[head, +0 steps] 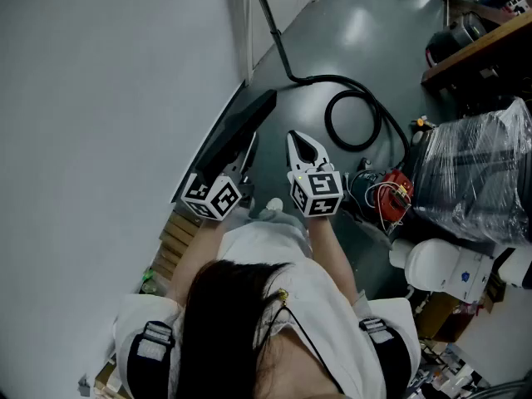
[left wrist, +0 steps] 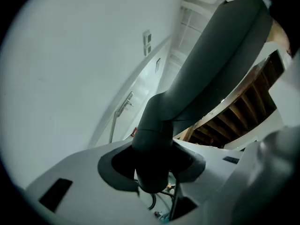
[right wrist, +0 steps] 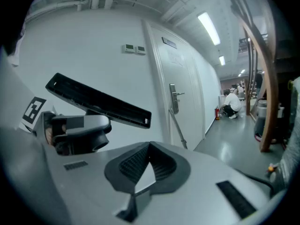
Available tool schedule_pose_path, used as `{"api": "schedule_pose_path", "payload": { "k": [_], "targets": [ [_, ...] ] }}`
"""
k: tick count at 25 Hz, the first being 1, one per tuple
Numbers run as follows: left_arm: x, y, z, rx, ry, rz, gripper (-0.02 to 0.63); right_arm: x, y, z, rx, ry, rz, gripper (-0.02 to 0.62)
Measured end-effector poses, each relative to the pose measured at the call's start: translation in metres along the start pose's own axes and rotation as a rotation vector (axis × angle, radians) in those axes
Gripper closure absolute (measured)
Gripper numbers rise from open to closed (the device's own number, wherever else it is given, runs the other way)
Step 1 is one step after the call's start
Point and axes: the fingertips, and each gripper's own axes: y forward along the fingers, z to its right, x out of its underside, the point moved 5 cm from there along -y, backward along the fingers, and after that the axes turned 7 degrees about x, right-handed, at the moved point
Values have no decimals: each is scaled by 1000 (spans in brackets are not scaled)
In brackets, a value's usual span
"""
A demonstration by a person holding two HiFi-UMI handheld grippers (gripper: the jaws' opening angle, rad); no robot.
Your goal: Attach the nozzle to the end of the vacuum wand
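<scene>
Head view, biggest thing down: standing beside a pale wall point(head: 100, 98) on a grey floor point(head: 349, 23), with the black vacuum wand point(head: 272, 27) stretching ahead toward the top edge, its near end joined to a looped hose point(head: 353, 98). Free end of the wand not identifiable; far end cut by the frame. Holding the wide black floor nozzle point(head: 237, 131) in the left gripper point(head: 243, 158), jaws partly spread and clamped around its round neck, long bar slanting up along the wall, roughly parallel to the wand but well apart from it, down and to the left. Right gripper point(head: 299, 144) just beside, pinched fully closed on nothing, and the nearer of the two to wand and hose. Probably calls for lining neck and wand end on one axis, with the empty right gripper fetching the wand.
</scene>
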Motion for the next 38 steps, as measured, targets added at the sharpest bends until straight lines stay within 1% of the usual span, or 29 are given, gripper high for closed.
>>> {"api": "schedule_pose_path", "payload": {
  "k": [3, 8, 14, 21, 28, 34, 38],
  "targets": [
    [-2, -3, 1, 1, 2, 2, 443, 0, -1, -2, -1, 7, -7, 581],
    [-1, -8, 3, 3, 6, 3, 443, 2, -4, -6, 6, -20, -11, 581],
    [0, -12, 10, 4, 12, 8, 443, 5, -10, -7, 5, -6, -15, 581],
    [10, -6, 25, 11, 17, 2, 443, 7, -20, 6, -16, -2, -13, 581],
    [18, -3, 35, -5, 39, -16, 443, 4, -26, 13, -40, -31, 7, 581],
    [8, 13, 31, -14, 56, -1, 443, -3, -21, 20, -63, -44, 17, 581],
    [-4, 25, 19, -10, 68, 12, 443, -11, -8, 24, -51, -66, 34, 580]
  ]
}}
